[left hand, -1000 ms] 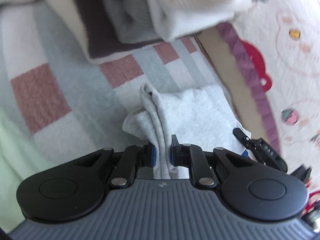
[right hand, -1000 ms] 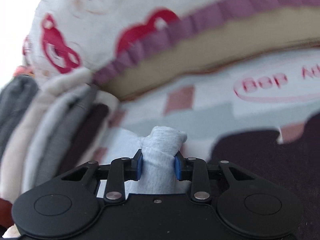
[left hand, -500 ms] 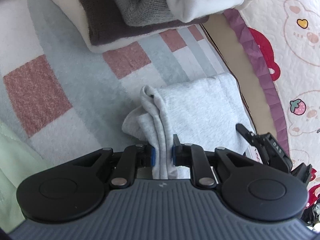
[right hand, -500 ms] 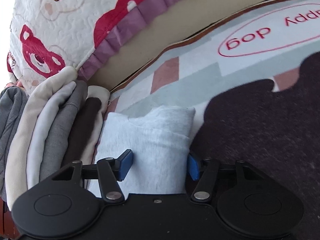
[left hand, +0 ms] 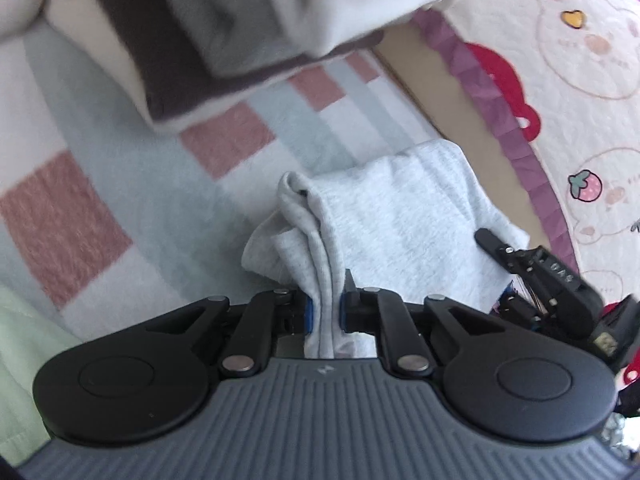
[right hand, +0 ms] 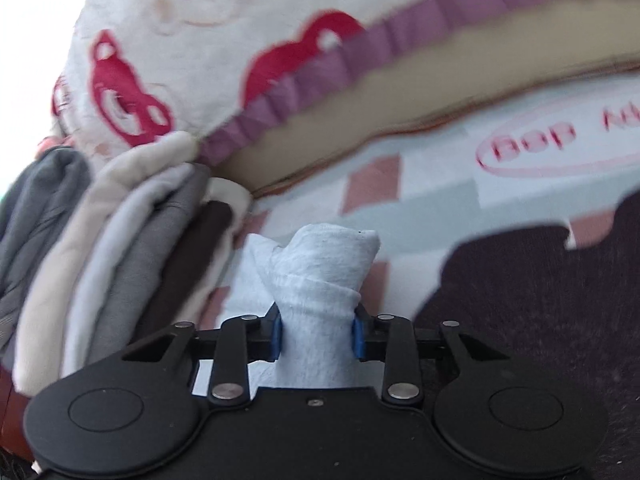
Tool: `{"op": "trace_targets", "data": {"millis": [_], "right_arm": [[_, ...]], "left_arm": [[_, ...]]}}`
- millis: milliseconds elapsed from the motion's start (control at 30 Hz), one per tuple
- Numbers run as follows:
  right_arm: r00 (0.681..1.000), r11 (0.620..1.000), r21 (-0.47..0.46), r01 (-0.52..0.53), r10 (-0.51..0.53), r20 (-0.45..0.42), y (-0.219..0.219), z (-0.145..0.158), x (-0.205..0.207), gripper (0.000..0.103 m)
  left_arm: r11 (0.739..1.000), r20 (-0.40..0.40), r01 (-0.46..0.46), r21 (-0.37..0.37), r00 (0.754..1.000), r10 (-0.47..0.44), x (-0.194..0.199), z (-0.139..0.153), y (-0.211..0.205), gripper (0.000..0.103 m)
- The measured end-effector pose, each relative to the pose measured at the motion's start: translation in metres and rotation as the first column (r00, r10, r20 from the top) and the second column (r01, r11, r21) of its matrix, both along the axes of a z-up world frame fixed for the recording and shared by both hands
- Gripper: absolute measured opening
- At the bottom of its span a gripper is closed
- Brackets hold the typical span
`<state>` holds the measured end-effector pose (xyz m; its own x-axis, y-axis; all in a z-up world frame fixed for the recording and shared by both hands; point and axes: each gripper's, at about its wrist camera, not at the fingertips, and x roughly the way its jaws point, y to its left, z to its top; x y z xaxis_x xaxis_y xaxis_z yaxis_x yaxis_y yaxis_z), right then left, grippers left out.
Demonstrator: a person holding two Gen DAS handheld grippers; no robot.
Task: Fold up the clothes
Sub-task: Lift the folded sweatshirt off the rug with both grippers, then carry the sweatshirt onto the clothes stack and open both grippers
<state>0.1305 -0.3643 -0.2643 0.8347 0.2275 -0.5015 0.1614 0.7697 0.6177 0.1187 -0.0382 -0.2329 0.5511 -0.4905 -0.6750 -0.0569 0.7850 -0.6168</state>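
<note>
A light grey garment lies folded on a checked blanket. My left gripper pinches a bunched fold at the garment's near left edge, its jaws closing tight on the cloth. A black finger of the other gripper rests on the garment's right edge. In the right wrist view the same grey garment rises in a bundle between the blue pads of my right gripper, whose jaws are closing and squeeze the cloth.
A stack of folded clothes in cream, grey and brown stands just left of the garment, seen also as the stack. A dark garment lies to the right. A bear-print quilt borders the blanket. Pale green cloth lies near left.
Half a second ago the right jaws stood wide around the flat garment; now they have closed and bunched it up. The left gripper has kept its pinch on the fold.
</note>
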Motion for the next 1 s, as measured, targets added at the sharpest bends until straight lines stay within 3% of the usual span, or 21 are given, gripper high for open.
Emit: {"op": "trace_targets", "data": {"millis": [333, 467, 667, 833, 867, 1000], "right_arm": [[0.983, 0.997, -0.064, -0.053, 0.063, 0.174, 0.017, 0.084, -0.049, 0.036], [0.966, 0.992, -0.101, -0.070, 0.093, 0.240, 0.022, 0.121, -0.064, 0.036], [0.922, 0.978, -0.168, -0.124, 0.176, 0.344, 0.039, 0.189, -0.066, 0.035], [0.870, 0.965, -0.202, -0.165, 0.239, 0.431, 0.061, 0.241, -0.064, 0.035], [0.862, 0.965, -0.191, -0.177, 0.246, 0.443, 0.064, 0.250, -0.061, 0.035], [0.815, 0.954, -0.137, -0.266, 0.298, 0.496, 0.078, 0.289, -0.032, 0.035]], "left_arm": [[0.999, 0.201, 0.006, 0.047, 0.979, -0.015, -0.035, 0.061, 0.008, 0.011], [0.998, 0.297, 0.007, 0.067, 0.955, -0.026, -0.048, 0.097, 0.010, 0.011], [0.999, 0.392, -0.027, 0.022, 0.920, 0.016, -0.061, 0.149, 0.029, 0.011], [0.998, 0.511, -0.045, 0.047, 0.860, 0.015, -0.070, 0.207, 0.054, 0.011], [0.997, 0.543, -0.054, 0.048, 0.840, 0.019, -0.073, 0.220, 0.061, 0.011], [0.992, 0.599, -0.110, 0.063, 0.799, 0.051, -0.061, 0.266, 0.087, 0.011]]}}
